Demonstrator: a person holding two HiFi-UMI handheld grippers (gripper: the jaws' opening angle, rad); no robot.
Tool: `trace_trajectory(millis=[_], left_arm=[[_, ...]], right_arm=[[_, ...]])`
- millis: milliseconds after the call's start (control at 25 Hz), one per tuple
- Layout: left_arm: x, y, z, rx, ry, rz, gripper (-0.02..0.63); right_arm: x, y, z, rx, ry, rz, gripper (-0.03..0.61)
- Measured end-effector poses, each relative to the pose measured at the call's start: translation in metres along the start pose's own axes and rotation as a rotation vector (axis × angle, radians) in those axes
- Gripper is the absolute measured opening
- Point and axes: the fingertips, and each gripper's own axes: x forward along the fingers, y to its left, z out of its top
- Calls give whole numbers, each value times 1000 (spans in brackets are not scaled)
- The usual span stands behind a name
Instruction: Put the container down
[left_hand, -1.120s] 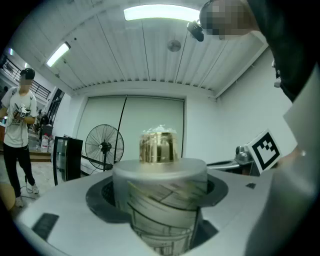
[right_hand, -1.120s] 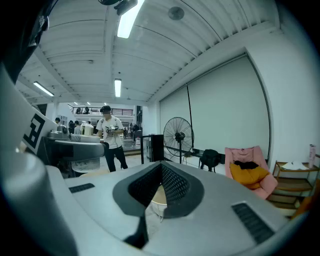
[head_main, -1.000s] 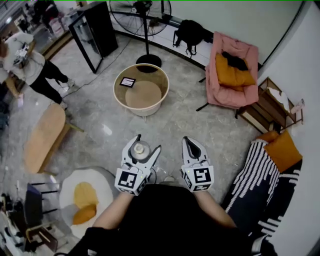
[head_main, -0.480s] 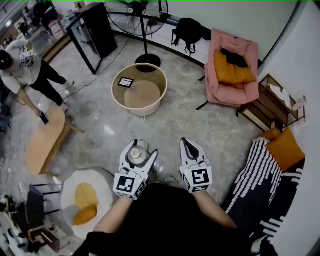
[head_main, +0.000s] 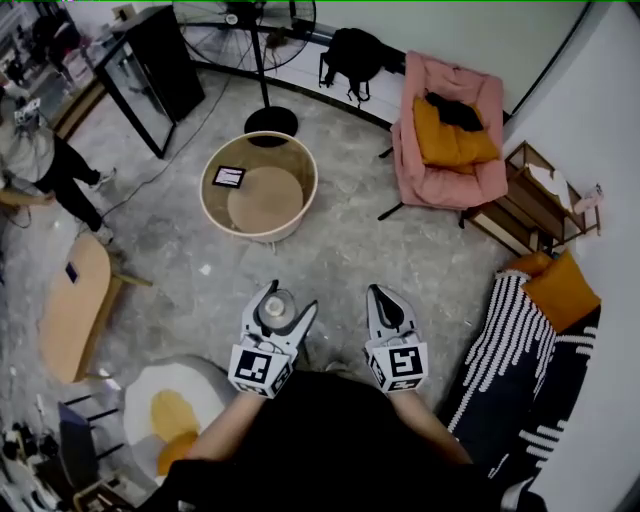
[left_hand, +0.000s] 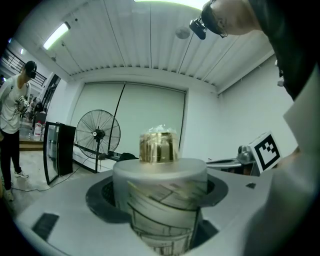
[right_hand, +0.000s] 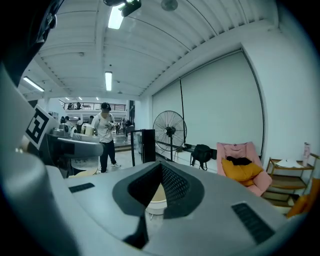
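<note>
While the container (left_hand: 160, 195) sits clenched upright in your left tongs (head_main: 287, 301), low in the middle of the frame and above the floor, the putting-down itself has not begun; you are in the carry. Your right tongs (head_main: 382, 296) are pinched together on nothing. The likeliest landing spot looks to be the round tabletop (head_main: 265, 205) at upper centre-left, well apart from you. The next move calls for bringing the container over it, keeping it level, lowering until its base rests, then releasing.

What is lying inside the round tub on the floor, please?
Inside the round tub, one small dark flat object lies by the far-left wall; the near wall hides part of its bottom.
</note>
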Motion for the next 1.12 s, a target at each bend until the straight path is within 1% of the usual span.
trace_trajectory(millis=[280,480,600,720,960,1120], left_arm=[[57,79,8,-30,28,-28,342],[93,139,18,-50,46,-39,342],[110,175,27,-61,44,-38,342],[127,217,39,-47,40,-28,342],[151,276,49,-34,53,-91,342],[169,309,54,-44,56,-109,342]], right_arm=[[106,-4,15,-18,31,12,21],[178,-13,25,-24,86,1,21],[211,-16,33,-30,113,-17,21],[244,-14,44,-34,125,-32,21],[296,-5,63,-36,127,-81,21],[325,-3,72,-18,131,-110,21]])
